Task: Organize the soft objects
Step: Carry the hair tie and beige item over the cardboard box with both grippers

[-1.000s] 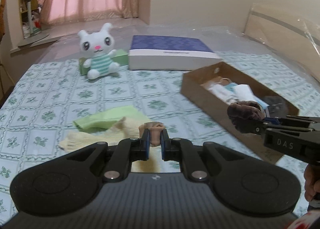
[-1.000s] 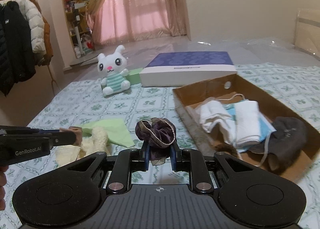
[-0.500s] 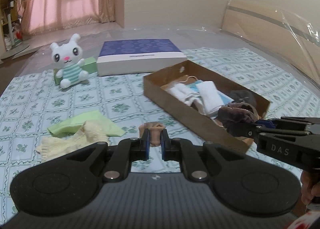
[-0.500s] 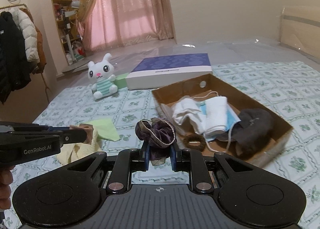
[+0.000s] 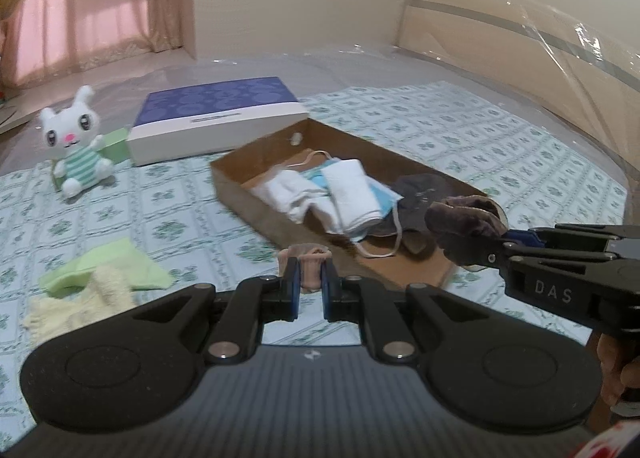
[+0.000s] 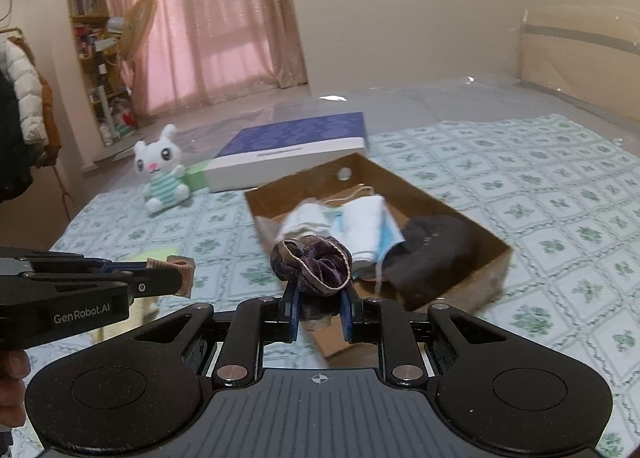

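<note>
1. now the left gripper (image 5: 307, 281), clamped on a tan scrunchie (image 5: 306, 260), has swung from the bedspread toward the cardboard box (image 5: 256, 199)
2. right gripper (image 6: 319, 308), pinching a purple scrunchie (image 6: 311, 265), has closed in above it; both drops look imminent

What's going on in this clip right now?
A person holds a claw in each hand above a bed, sorting soft items into a cardboard box. The right claw is shut on a purple scrunchie; the left claw is shut on a tan scrunchie, and both hang near the box. The box already holds white cloths, a blue mask and a dark cloth. A green cloth and a cream one lie on the sheet.
</note>
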The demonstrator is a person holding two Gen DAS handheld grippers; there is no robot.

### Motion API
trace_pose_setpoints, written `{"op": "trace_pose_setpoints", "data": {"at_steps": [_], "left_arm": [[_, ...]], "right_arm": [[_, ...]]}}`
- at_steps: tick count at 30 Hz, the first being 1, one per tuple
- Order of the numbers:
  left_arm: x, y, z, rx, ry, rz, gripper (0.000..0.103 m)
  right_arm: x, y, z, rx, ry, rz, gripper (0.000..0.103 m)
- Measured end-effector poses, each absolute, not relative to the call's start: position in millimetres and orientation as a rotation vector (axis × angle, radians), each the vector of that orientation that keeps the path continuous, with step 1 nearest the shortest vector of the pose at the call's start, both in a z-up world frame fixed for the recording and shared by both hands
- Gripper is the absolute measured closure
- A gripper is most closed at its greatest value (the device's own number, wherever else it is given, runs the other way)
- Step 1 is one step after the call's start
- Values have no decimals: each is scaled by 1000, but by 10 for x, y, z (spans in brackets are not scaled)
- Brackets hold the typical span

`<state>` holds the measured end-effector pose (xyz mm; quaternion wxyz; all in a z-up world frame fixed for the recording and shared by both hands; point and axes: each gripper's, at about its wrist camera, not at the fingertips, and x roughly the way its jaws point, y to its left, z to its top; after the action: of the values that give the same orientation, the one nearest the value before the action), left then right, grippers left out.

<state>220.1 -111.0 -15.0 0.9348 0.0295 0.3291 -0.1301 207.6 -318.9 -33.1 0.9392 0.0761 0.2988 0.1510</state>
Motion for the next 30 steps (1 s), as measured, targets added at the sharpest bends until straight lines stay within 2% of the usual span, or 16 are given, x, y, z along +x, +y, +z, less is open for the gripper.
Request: {"op": "trace_pose_setpoints", "data": {"at_steps": [20,30], "left_arm": [[2985,-1710,-469,88,742,-364,93],[3278,-1811,-750,132,838,-408,93]], "right_arm": [[2670,-3415,-626,133,674,292,83],[2939,-3386,-876,19,784,342,83]]}}
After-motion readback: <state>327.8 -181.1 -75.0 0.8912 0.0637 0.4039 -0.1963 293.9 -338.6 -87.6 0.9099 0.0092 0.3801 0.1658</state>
